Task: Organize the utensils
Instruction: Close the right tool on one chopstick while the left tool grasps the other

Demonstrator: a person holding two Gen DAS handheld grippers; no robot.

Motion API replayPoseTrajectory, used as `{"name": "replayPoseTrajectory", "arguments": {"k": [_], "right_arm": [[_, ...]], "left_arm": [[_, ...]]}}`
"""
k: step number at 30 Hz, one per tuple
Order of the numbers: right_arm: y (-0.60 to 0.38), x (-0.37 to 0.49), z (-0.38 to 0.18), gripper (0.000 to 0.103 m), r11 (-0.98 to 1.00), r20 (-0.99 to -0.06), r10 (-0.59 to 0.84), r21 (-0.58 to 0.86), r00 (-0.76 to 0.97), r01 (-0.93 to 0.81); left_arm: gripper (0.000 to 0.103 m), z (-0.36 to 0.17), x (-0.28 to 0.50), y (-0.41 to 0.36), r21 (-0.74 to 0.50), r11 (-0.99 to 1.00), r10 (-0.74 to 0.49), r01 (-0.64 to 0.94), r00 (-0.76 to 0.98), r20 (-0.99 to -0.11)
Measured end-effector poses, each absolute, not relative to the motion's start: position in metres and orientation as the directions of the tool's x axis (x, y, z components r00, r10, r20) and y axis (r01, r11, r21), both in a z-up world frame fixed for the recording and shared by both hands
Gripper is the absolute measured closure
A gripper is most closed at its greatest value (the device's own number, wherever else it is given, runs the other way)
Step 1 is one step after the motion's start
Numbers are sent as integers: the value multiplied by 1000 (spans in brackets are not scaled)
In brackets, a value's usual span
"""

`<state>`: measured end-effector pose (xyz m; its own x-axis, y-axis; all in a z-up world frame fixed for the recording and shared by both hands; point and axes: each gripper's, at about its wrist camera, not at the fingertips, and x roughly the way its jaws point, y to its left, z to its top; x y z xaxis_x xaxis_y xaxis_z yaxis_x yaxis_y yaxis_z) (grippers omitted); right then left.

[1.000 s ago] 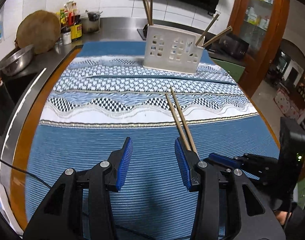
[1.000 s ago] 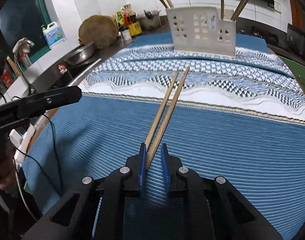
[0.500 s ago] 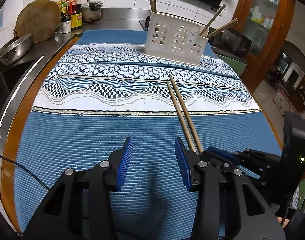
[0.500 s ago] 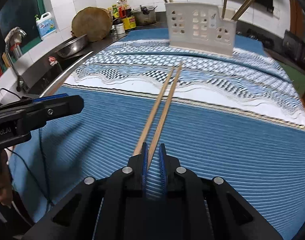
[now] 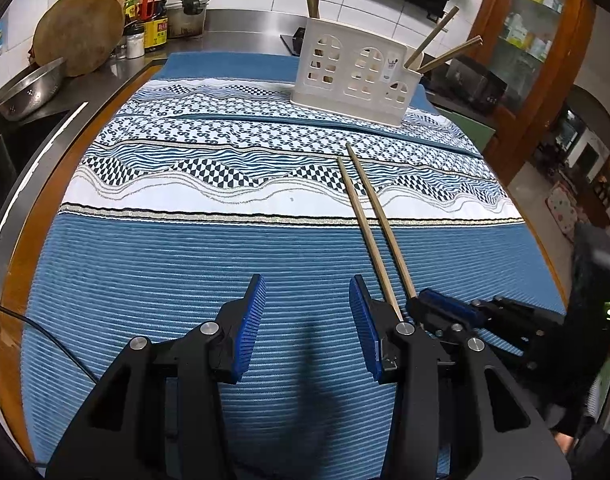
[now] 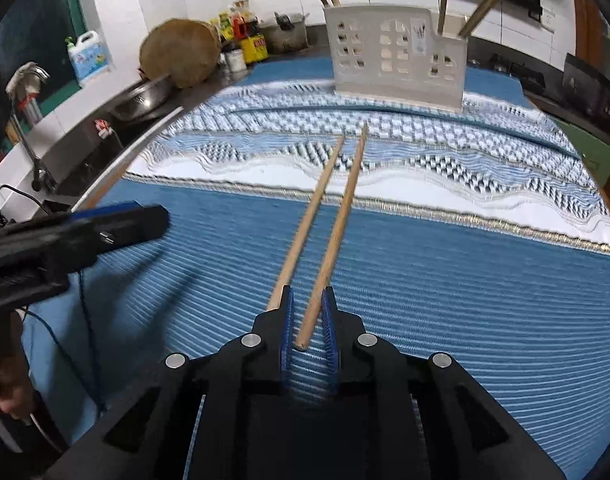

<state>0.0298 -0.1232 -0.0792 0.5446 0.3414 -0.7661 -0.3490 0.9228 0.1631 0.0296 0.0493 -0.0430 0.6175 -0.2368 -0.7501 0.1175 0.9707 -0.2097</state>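
right gripper [image 6: 308, 312] at the near ends of two chopsticks [image 6: 337, 224] on the cloth [image 6: 465, 288]; pick-up step.

its jaws are opening, narrow gap; one stick's end lies between the pads without being pressed, the other just outside the left pad. left gripper [image 5: 308, 320] hangs apart and empty. sticks lie nearly parallel, long axis running away toward the holder [image 6: 397, 56], tips well short of it. next, judged: regrip both, lift, tip upright into holder.

In the right wrist view the right gripper [image 6: 307, 312] has its jaws opening around one chopstick [image 6: 337, 232], the second chopstick [image 6: 305, 228] lying just outside its left finger, both pointing toward the white utensil holder [image 6: 397, 56] on the blue patterned cloth [image 6: 465, 280].
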Motion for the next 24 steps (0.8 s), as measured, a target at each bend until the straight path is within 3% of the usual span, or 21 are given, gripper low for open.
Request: {"name": "replayPoseTrajectory", "arguments": {"k": [9,20,24], "right_arm": [[-135,31,-79,96,935,-770,306,132,560,-330],[-183,17,-59,96,946,-723,303,149,621,-289],[-191,9,-45,96,949,-694,290,120,659,-291]], "left_arm": [[59,-49,31,40,-226,963,-270,149,597,-755],[61,-71,34,-11,-248,942,-334,227,533,-777],[67,-80,35,-27,-228,944,-322,238,522,-790]]}}
